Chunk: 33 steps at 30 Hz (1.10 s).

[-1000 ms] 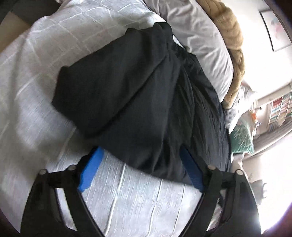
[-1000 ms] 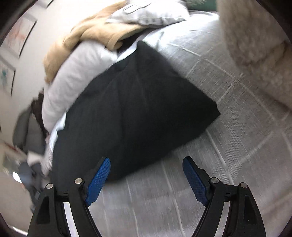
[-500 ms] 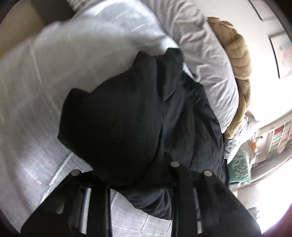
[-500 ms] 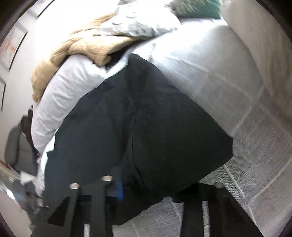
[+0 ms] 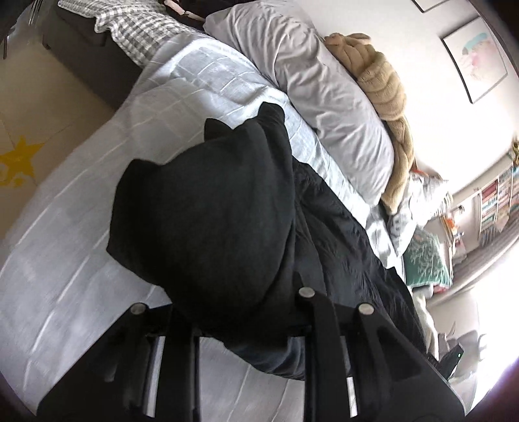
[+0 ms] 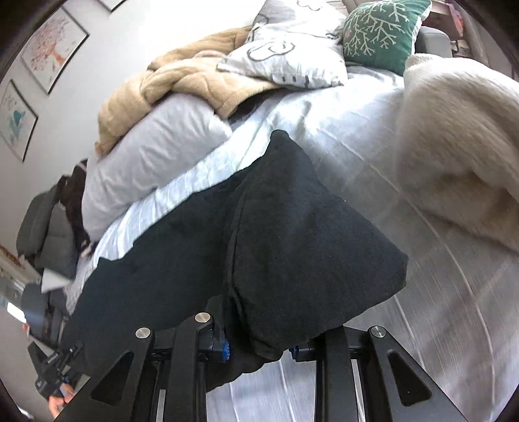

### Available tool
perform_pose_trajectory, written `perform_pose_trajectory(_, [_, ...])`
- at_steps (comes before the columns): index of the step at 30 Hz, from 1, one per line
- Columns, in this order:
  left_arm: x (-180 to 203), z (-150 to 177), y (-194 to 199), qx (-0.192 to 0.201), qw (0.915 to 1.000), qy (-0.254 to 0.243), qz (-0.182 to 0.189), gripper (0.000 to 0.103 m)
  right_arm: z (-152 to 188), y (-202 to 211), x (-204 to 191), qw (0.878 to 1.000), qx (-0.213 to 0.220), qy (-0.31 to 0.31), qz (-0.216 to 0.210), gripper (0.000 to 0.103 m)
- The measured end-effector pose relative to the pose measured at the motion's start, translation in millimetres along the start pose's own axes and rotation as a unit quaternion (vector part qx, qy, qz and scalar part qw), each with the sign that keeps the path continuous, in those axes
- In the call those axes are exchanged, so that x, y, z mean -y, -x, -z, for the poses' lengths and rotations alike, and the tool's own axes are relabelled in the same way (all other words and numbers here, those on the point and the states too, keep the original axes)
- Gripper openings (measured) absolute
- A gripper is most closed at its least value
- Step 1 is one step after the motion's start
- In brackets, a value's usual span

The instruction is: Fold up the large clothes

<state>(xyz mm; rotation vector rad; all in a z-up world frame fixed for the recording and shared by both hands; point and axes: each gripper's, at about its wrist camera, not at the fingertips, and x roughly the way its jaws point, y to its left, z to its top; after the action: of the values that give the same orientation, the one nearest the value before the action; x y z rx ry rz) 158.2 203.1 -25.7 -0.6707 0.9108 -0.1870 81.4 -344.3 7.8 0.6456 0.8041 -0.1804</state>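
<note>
Garment: I see the large black fleece garment (image 5: 207,207) (image 6: 292,233) lying part-folded on the pale grey checked bedspread (image 5: 65,259) (image 6: 438,308), its near edge raised off the cover.
Left gripper: my left gripper (image 5: 240,311) is clenched on the garment's near hem; its fingertips are buried in cloth.
Right gripper: my right gripper (image 6: 259,349) is likewise closed onto the near corner fold, blue pads (image 6: 223,349) just showing at the cloth.
Edges: the far edge ends in two small peaks short of the long grey pillow (image 5: 318,107) (image 6: 152,165); the right corner overhangs bare cover.
Open room: I note bare bedspread to the left in the left wrist view and to the right in the right wrist view, up to the cream fluffy blanket (image 6: 454,146).
Surroundings: tan knitted throw (image 5: 382,84) (image 6: 181,81) on the pillow; green patterned cushion (image 6: 379,29) beyond.
</note>
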Motion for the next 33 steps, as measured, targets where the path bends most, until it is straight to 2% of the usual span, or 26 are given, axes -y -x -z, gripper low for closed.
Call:
perform_pose_trajectory(6, [-18, 40, 32, -0.019, 0.9994, -0.026, -0.010, 0.024, 37, 25, 10, 1.000, -0.030, 0.006, -0.006, 0.025])
perform_pose_trajectory(9, [-27, 53, 28, -0.030, 0.9986, -0.039, -0.022, 0.027, 48, 28, 19, 0.999, -0.048, 0.005, -0.011, 0.027])
perform_pose_trajectory(12, [-41, 62, 10, -0.064, 0.9957, -0.047, -0.046, 0.035, 56, 14, 33, 0.997, -0.079, 0.004, -0.008, 0.034])
perform_pose_trajectory(15, [-54, 69, 1, -0.092, 0.9928, -0.048, -0.060, 0.049, 65, -6, 54, 0.993, -0.119, -0.012, -0.003, 0.046])
perform_pose_trajectory(17, [-56, 71, 7, -0.098, 0.9912, -0.056, -0.069, 0.059, 72, -11, 70, 0.990, -0.138, -0.030, -0.009, 0.064])
perform_pose_trajectory(19, [-56, 72, 18, -0.094, 0.9894, -0.068, -0.088, 0.066, 74, -5, 82, 0.989, -0.142, -0.037, -0.004, 0.073])
perform_pose_trajectory(23, [-54, 70, 47, -0.070, 0.9871, -0.087, -0.115, 0.069, 70, 26, 85, 0.992, -0.124, -0.004, 0.017, 0.075])
perform_pose_trajectory(27, [-43, 63, 80, -0.002, 0.9812, -0.114, -0.156, 0.076, 62, 61, 74, 0.992, -0.088, 0.047, 0.077, 0.076])
perform_pose_trajectory(29, [-32, 59, 93, 0.031, 0.9775, -0.132, -0.162, 0.077, 58, 76, 66, 0.992, -0.064, 0.064, 0.092, 0.076])
perform_pose_trajectory(33, [1, 47, 87, 0.047, 0.9720, -0.179, -0.145, 0.080, 46, 83, 39, 0.988, -0.030, 0.109, 0.103, 0.080])
